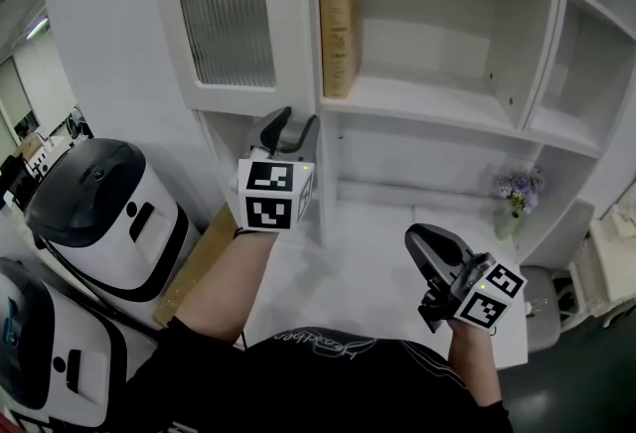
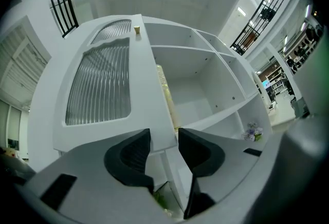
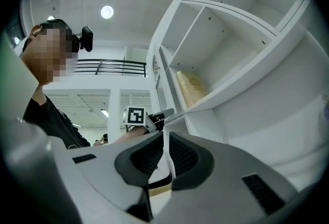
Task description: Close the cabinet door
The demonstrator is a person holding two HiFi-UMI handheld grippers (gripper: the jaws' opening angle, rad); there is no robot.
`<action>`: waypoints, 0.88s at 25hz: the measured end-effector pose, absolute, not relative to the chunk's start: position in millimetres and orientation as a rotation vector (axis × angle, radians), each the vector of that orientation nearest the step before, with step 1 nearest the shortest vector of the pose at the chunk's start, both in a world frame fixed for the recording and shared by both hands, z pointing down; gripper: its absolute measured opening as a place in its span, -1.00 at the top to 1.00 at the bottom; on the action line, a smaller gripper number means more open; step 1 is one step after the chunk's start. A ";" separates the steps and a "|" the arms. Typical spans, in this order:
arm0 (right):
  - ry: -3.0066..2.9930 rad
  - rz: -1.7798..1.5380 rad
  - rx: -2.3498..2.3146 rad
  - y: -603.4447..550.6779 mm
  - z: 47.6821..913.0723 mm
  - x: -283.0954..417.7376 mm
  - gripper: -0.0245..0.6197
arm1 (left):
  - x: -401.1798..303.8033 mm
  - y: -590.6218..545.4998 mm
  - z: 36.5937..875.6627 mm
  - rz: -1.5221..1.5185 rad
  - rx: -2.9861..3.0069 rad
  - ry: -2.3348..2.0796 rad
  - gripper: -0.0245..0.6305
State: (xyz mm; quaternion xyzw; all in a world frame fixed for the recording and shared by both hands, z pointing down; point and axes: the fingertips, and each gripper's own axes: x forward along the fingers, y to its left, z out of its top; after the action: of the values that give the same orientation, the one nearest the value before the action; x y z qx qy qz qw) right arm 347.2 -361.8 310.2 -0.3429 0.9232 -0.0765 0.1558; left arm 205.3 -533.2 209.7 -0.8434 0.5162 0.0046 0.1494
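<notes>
The white cabinet door (image 1: 238, 24) with a ribbed glass pane stands swung open at the left of the cabinet's shelves (image 1: 427, 103). My left gripper (image 1: 288, 128) reaches up to the door's lower free corner. In the left gripper view the door (image 2: 97, 84) fills the gap between the jaws of the left gripper (image 2: 164, 138), one pad on each side of its edge. My right gripper (image 1: 429, 242) hangs lower at the right, away from the cabinet. The jaws of the right gripper (image 3: 163, 141) are nearly together with nothing between them.
A tan book (image 1: 338, 34) stands upright at the left end of the open shelf, just behind the door's edge. A small vase of purple flowers (image 1: 517, 191) sits on the lower ledge at right. Two white-and-black machines (image 1: 104, 213) stand at the left.
</notes>
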 end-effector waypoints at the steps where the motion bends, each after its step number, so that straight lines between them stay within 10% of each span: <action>1: 2.643 -0.220 -0.985 -363.2 310.4 347.6 0.75 | 206.4 -535.5 209.9 0.014 -2.428 1.478 0.38; 22: 2.631 -0.221 -1.049 -376.1 312.0 353.5 0.75 | 218.6 -566.2 209.7 -0.009 -2.488 1.404 0.32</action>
State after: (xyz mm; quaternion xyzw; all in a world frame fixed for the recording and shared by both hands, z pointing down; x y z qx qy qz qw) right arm 353.5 -376.1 312.0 -0.3651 0.9156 -0.0770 0.1497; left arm 218.6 -566.2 209.7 -0.8620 0.4866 -0.0032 0.1419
